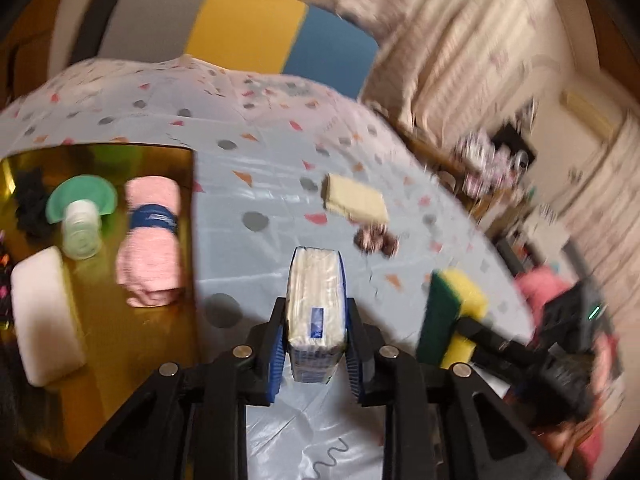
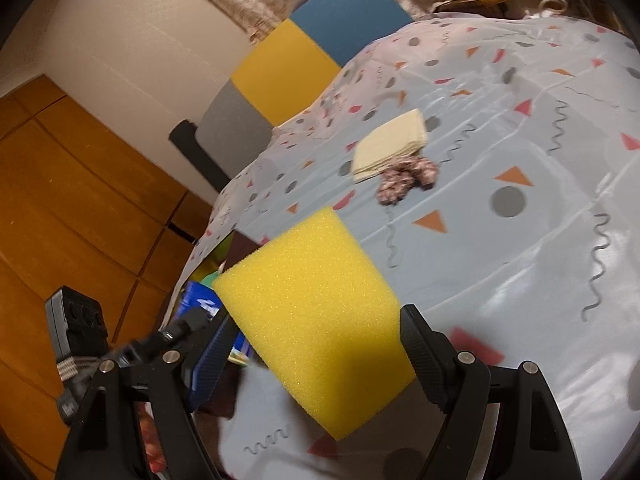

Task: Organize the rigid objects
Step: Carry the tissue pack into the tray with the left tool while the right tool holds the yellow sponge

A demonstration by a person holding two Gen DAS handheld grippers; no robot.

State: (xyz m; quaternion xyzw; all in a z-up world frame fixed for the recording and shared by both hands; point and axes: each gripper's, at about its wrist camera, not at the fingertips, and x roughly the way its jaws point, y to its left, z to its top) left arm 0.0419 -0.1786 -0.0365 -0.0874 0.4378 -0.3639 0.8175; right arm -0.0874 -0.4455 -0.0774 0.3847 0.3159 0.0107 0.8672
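Left wrist view: my left hand-held gripper [image 1: 316, 334] pinches a tissue pack [image 1: 316, 312] edge-up above the bench [image 1: 280, 216], so I judge it bound for the gold tray [image 1: 176, 320] at the bench's left edge, where sorted things lie. My right hand-held gripper [image 2: 320, 356], jaws spread wide, clamps the yellow sponge [image 2: 320, 320] near the bench's front edge.

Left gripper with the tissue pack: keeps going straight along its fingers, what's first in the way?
Probably the bare tablecloth. The left gripper angles down at it; the tissue pack it holds would touch first. The beige sponge looks off to the right; depth is unclear.
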